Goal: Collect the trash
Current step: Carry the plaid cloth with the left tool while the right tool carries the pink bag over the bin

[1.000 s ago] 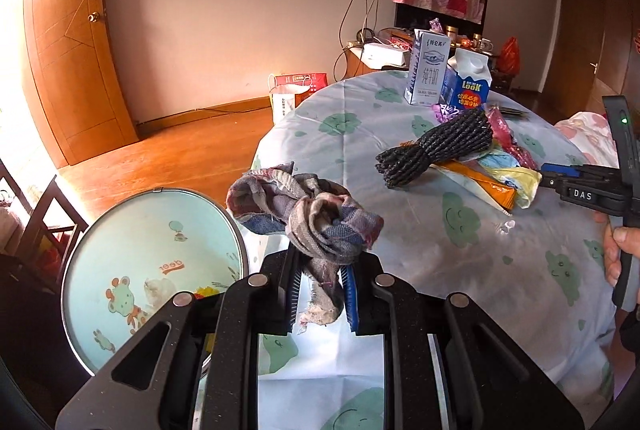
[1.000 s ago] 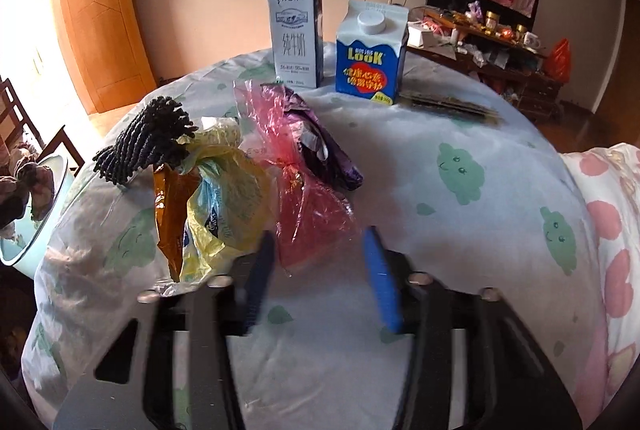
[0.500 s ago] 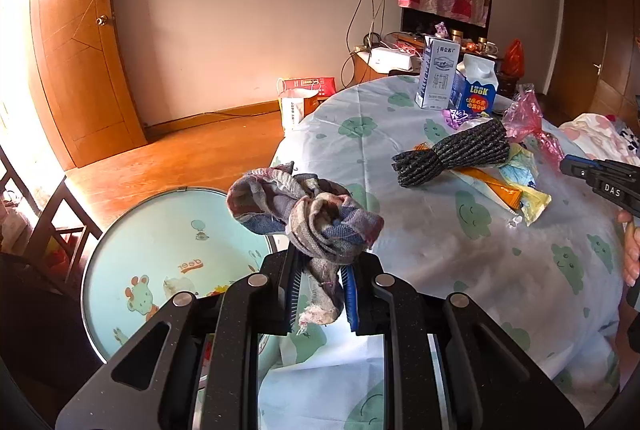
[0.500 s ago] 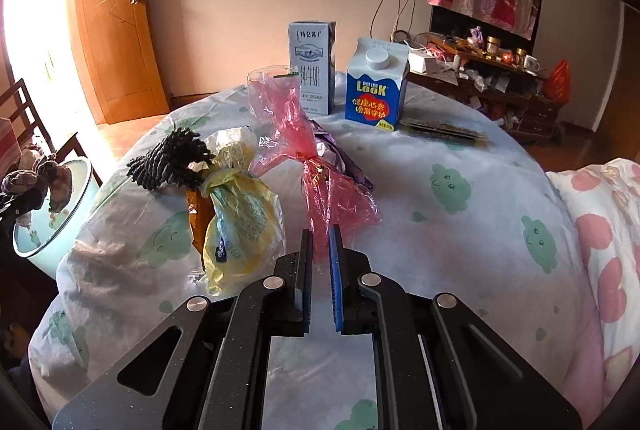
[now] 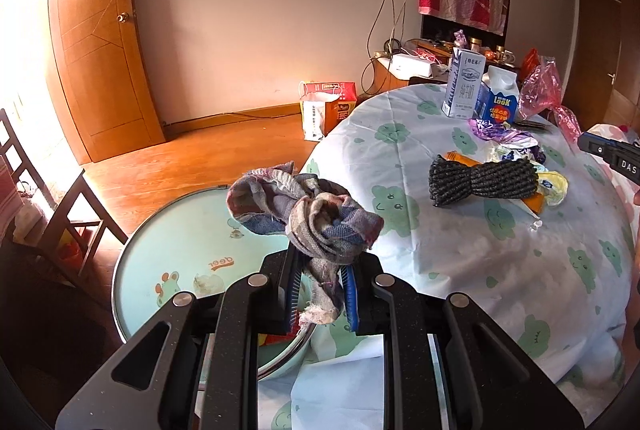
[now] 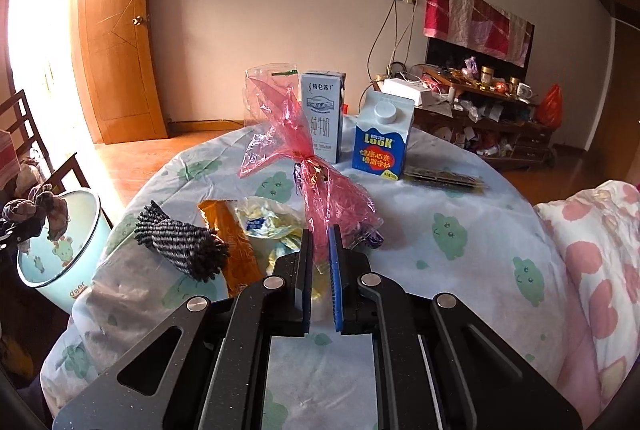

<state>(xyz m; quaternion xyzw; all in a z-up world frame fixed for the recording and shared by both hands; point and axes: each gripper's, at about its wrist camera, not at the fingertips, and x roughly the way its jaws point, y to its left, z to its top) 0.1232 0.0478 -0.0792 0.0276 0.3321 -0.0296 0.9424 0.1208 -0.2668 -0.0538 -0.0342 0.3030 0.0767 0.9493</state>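
Right tool (image 6: 320, 250): now clamped on pink cellophane wrapper (image 6: 304, 158), raised off the surface (image 6: 460, 230), jaws apart a second ago.
Left tool (image 5: 320, 282): clamped on rag (image 5: 312, 222), over bin (image 5: 176, 246).
Meaning: both ready for binning.

A crumpled plaid rag (image 5: 316, 218) hangs mid-frame over the pale green bin (image 5: 176, 250) at lower left. A pink cellophane wrapper (image 6: 308, 166) stands lifted at centre; orange and yellow wrappers (image 6: 256, 226) lie flat on the surface.
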